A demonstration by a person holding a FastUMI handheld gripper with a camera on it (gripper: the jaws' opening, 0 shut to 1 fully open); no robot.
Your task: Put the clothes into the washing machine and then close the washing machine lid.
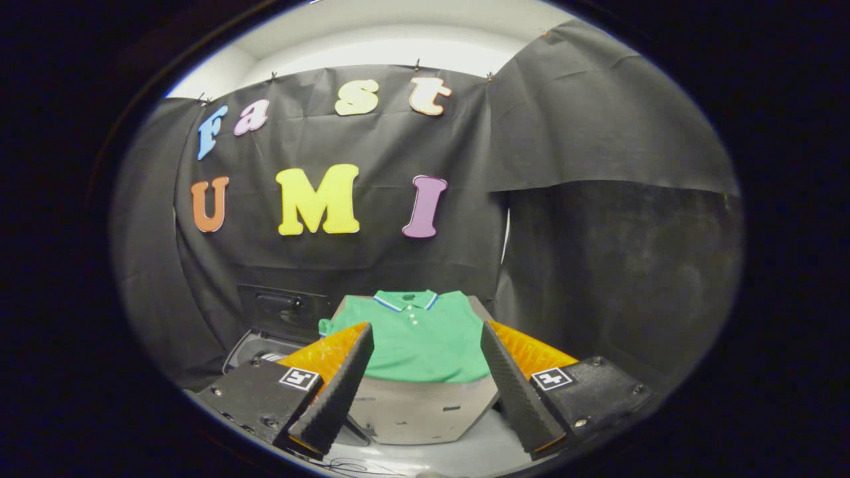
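Note:
A green polo shirt (pixel 418 335) with a blue-and-white trimmed collar lies spread flat on a grey box-like stand (pixel 418 408), just beyond my fingers. My gripper (pixel 425 392) is open, its two fingers standing wide apart on either side of the shirt's lower half, with nothing between them. To the left of the stand sits the washing machine (pixel 255 348), dark, with its lid (pixel 282 309) raised against the wall behind it. My left finger hides most of the machine's opening.
Black cloth walls close the booth behind the stand and on both sides. A pale floor (pixel 478 455) shows under the fingers, with a thin cable (pixel 352 468) lying on it.

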